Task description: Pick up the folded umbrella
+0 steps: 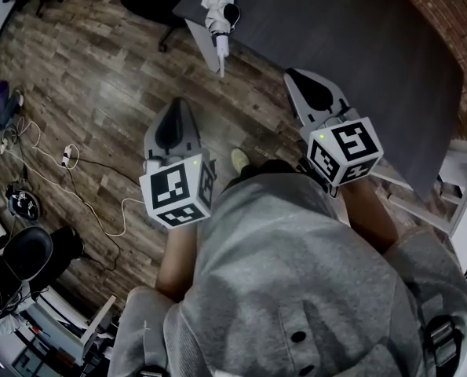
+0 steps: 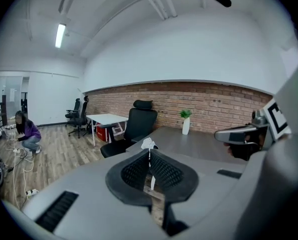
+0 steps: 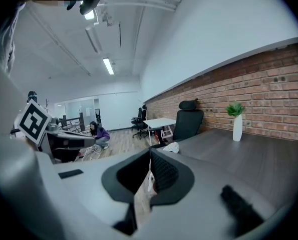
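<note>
Umbrella [image 1: 219, 22] on counter [image 1: 359, 53] corner, ahead, long axis pointing toward person. Left gripper [image 1: 177, 105] seemingly nearer than right gripper [image 1: 297, 75]. Both jaws shut, empty.

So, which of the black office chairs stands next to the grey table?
The high-backed chair with the headrest, at the end of the grey table near the folded umbrella. The other black chairs stand far back, by the white table.

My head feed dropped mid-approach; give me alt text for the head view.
A white folded umbrella lies at the near corner of a dark table, untouched. The left gripper and right gripper, both shut and empty, are held out toward it.
</note>
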`<state>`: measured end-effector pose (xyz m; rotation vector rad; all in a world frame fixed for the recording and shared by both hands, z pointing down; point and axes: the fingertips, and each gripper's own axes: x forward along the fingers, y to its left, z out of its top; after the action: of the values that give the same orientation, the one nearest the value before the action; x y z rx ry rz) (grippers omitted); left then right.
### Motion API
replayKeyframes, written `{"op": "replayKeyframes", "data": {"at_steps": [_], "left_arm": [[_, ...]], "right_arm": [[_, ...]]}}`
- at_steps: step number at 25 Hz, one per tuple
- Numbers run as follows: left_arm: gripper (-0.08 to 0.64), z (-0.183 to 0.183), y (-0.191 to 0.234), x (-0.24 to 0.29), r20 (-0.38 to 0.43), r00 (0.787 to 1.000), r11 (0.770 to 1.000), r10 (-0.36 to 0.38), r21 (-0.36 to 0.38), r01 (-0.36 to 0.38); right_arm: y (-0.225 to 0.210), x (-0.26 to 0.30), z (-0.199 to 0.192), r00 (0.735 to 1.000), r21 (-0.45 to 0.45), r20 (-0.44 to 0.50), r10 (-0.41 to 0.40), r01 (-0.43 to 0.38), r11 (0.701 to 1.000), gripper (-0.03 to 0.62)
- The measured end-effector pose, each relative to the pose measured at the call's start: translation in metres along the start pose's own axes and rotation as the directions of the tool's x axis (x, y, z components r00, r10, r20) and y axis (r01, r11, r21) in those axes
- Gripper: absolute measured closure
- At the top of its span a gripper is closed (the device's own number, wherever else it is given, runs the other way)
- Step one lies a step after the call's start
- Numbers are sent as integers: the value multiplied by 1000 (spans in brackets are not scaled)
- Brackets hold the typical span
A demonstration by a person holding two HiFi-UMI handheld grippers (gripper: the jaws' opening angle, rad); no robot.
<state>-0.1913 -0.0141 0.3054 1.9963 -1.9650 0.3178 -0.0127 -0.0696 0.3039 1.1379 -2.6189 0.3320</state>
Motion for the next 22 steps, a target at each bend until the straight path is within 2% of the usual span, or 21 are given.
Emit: {"op": "replayKeyframes", "data": {"at_steps": [8,22], "left_arm": [[541,6,1,2,4,1000,1000,1,9,-1],[541,11,-14,14,22,998,998,-54,13,54]], "right_arm": [[-4,5,9,1000,-5,24,-4,5,1000,568],[-21,-6,10,997,2,35,-64,64,998,568]]}}
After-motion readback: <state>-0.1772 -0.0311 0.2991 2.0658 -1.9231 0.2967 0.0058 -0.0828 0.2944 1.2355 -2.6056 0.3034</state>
